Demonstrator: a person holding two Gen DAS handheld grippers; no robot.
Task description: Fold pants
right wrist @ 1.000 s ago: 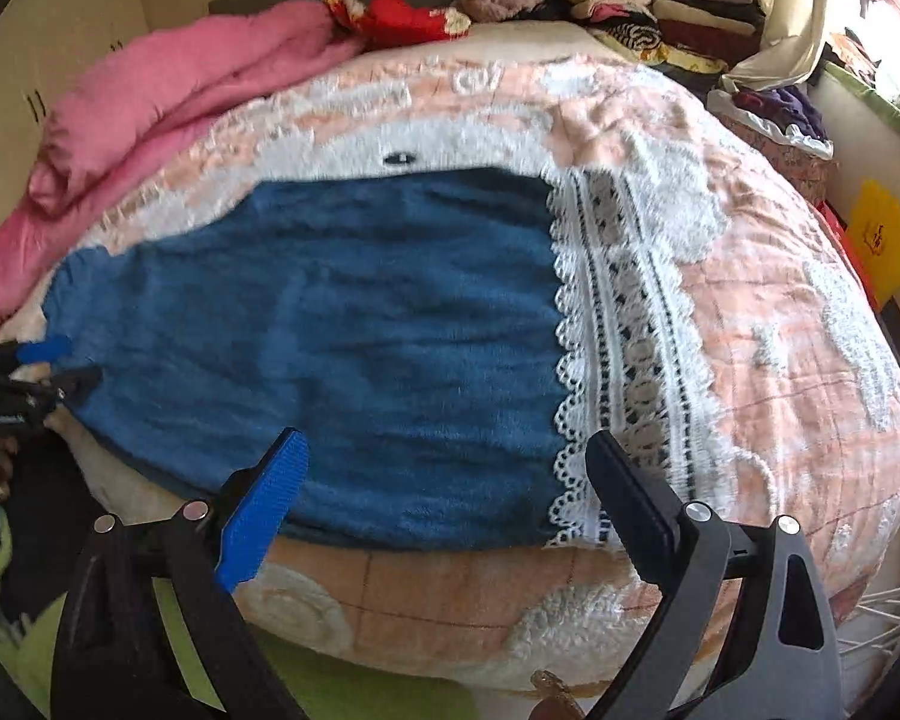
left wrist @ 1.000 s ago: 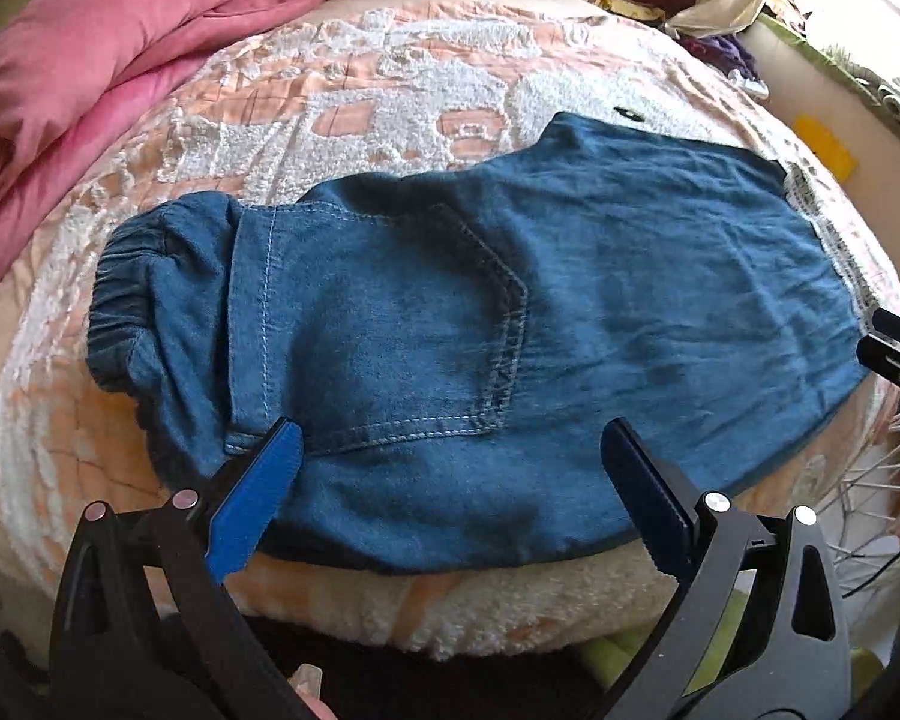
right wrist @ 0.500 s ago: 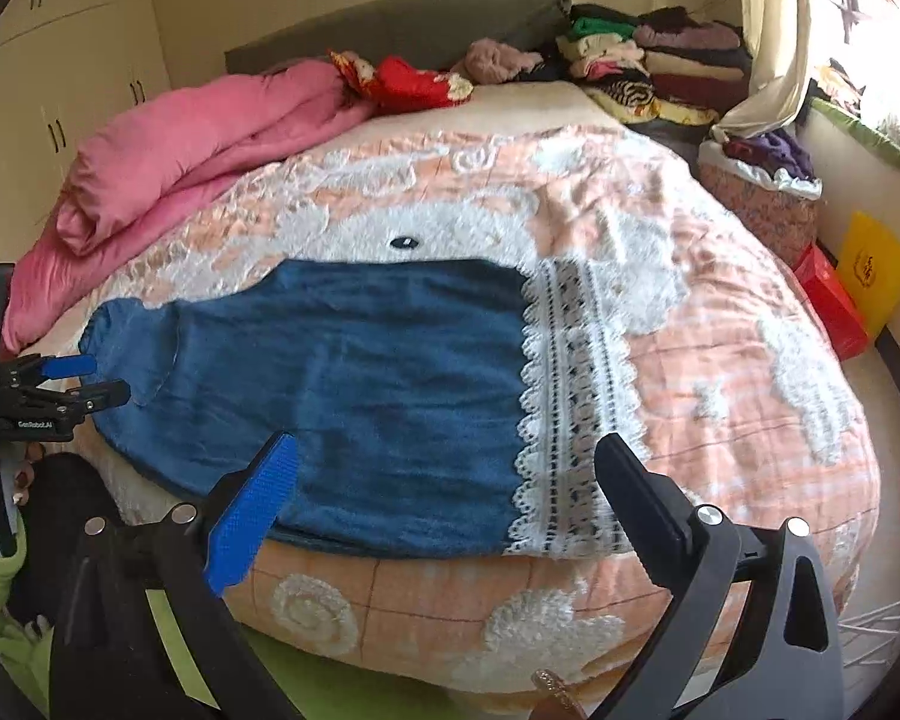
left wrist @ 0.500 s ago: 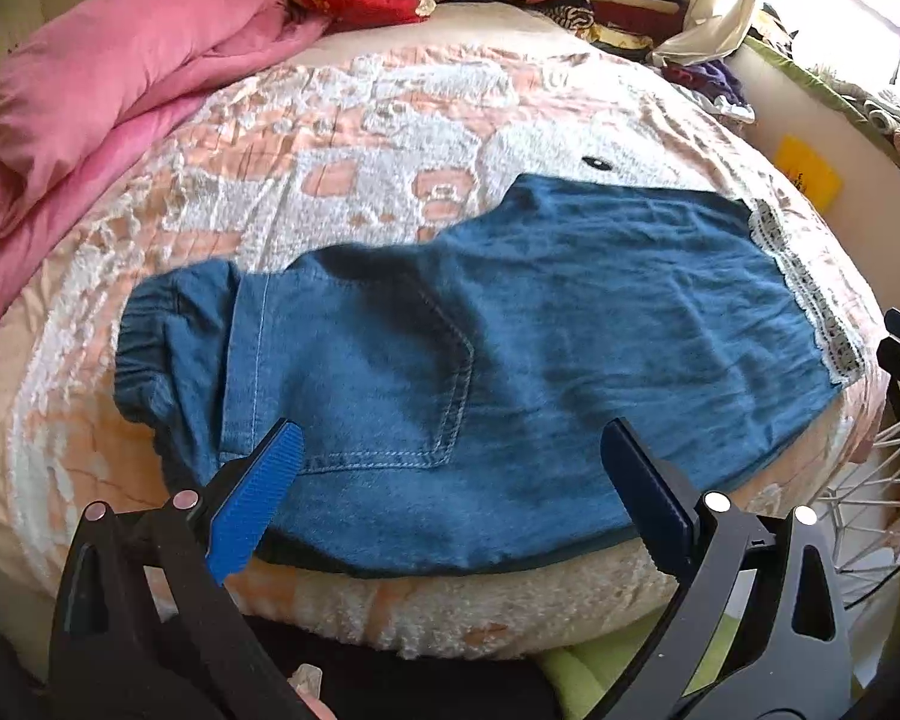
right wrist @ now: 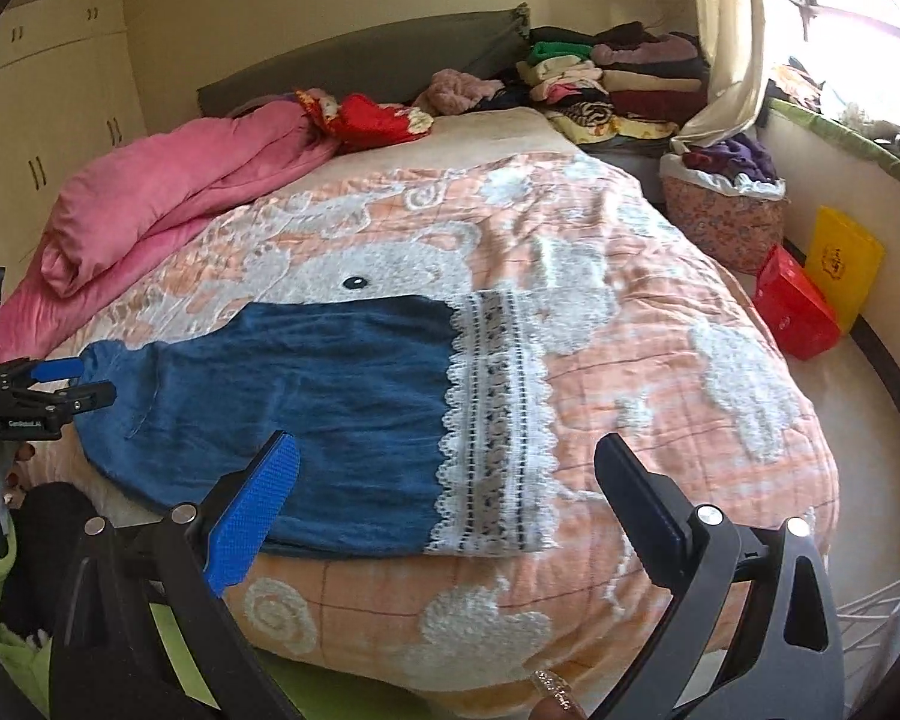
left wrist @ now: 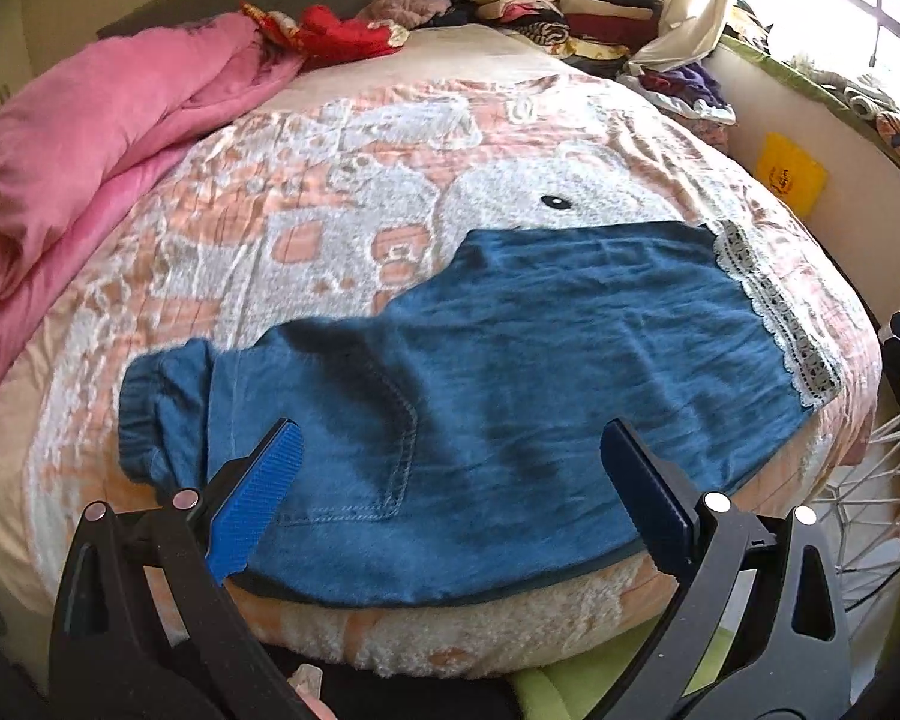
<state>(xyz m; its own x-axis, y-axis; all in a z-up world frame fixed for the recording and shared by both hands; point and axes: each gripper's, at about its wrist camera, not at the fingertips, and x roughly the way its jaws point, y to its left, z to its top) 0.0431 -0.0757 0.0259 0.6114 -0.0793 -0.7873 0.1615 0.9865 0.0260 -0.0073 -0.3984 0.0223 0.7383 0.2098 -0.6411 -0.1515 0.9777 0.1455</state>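
Both hand-held grippers have drawn back from the bed since a second ago, so each wrist view now takes in far more of the room and the pants look smaller. The left hand-held gripper (left wrist: pixel 450 468) hangs over the near edge of the bed with its two fingers spread wide, nothing between them; its blue pad (left wrist: pixel 257 501) sits in front of the waistband end. The right hand-held gripper (right wrist: pixel 447 480) is likewise wide apart and holding nothing, poised off the near edge in front of the lace hem.

The pants (left wrist: pixel 498 396) lie flat on the bed (left wrist: pixel 342 222), already folded lengthwise into one leg's width, running along the near side. The elastic waistband (left wrist: pixel 156 408) points to the left, a stitched back pocket (left wrist: pixel 354 450) faces up, and the white lace hem (right wrist: pixel 492 420) ends the leg on the right. They rest on a peach and white bear-patterned blanket (right wrist: pixel 660 312).

Further out, a pink quilt (right wrist: pixel 168 204) is bunched along the far left side of the bed, a red cloth (right wrist: pixel 378 117) lies near the headboard, and stacked folded clothes (right wrist: pixel 618 78) sit at the far right corner. On the floor to the right stand a floral basket (right wrist: pixel 726 222), a red box (right wrist: pixel 795 312) and a yellow bag (right wrist: pixel 843 264).
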